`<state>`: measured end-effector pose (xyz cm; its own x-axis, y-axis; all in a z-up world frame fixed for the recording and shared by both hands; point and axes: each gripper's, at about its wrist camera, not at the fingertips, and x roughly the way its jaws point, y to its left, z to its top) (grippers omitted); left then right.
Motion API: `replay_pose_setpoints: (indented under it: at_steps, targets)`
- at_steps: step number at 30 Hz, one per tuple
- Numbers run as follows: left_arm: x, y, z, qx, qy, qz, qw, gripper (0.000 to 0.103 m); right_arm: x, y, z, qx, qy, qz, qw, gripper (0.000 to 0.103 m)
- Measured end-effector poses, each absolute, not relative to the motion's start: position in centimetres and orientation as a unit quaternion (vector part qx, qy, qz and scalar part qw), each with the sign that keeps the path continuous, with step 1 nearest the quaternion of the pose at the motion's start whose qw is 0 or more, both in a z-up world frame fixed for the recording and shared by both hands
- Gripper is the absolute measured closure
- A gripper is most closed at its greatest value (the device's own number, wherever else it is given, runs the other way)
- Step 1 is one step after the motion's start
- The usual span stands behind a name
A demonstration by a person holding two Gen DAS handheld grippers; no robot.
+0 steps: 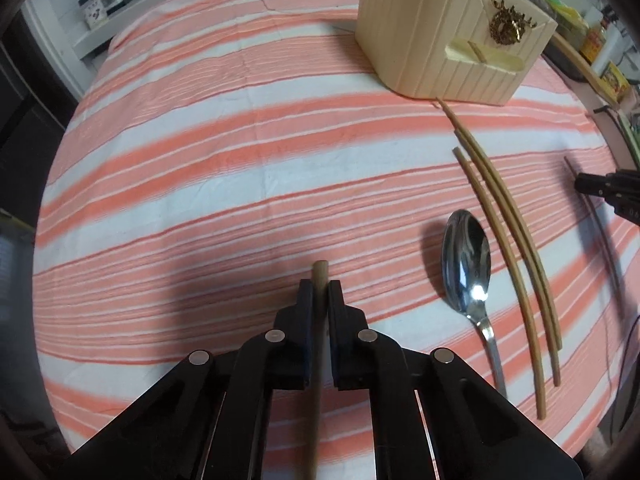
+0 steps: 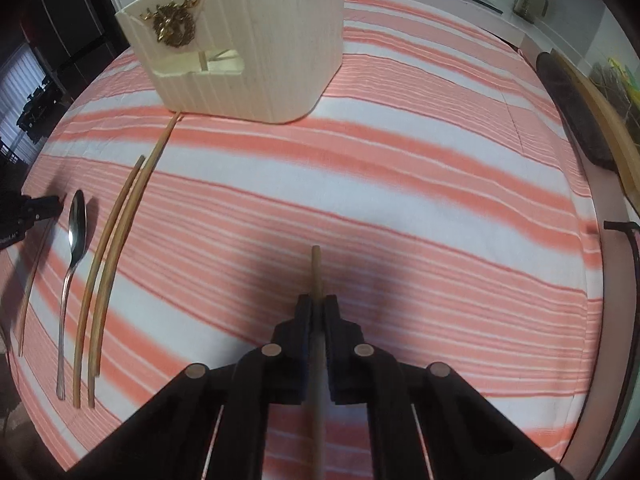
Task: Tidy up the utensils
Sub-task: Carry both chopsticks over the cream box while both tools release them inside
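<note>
Left hand-held gripper (image 1: 320, 292) pinching a chopstick (image 1: 321, 276), right hand-held gripper (image 2: 318, 306) pinching another chopstick (image 2: 316, 268), spoon (image 1: 466, 264) on table (image 1: 240, 160), holder (image 1: 448, 28) near far edge

A cream ribbed utensil holder (image 1: 452, 36) with a gold emblem stands upright at the far side. Three loose chopsticks (image 1: 508, 216) are laid side by side before it, a steel spoon (image 1: 468, 264) lies bowl-up just beside them, and one chopstick is seen in the holder's window.
</note>
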<state>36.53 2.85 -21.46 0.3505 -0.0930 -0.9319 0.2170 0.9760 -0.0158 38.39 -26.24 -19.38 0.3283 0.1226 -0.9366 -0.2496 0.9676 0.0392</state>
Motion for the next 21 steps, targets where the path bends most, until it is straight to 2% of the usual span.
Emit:
replay_pose_setpoints:
  at_steps: [3, 10, 15, 21]
  targets:
    - [35.6, 3.6, -18.0, 0.020, 0.516, -0.098, 0.851, 0.098, 37.2, -26.9, -16.2, -0.028, 0.520, 0.125, 0.845, 0.097]
    - [30.7, 5.7, -7.2, -0.032, 0.389, -0.129, 0.912, 0.098, 30.0, -27.3, -4.8, -0.009, 0.380, 0.177, 0.908, 0.097]
    - [28.9, 6.9, -1.7, -0.060, 0.323, -0.141, 0.934, 0.098, 27.8, -26.8, -1.0, -0.007, 0.322, 0.174, 0.931, 0.097]
    - [31.3, 7.6, 6.3, -0.102, 0.210, -0.129, 0.964, 0.098, 30.0, -26.2, 4.2, -0.004, 0.241, 0.171, 0.955, 0.097]
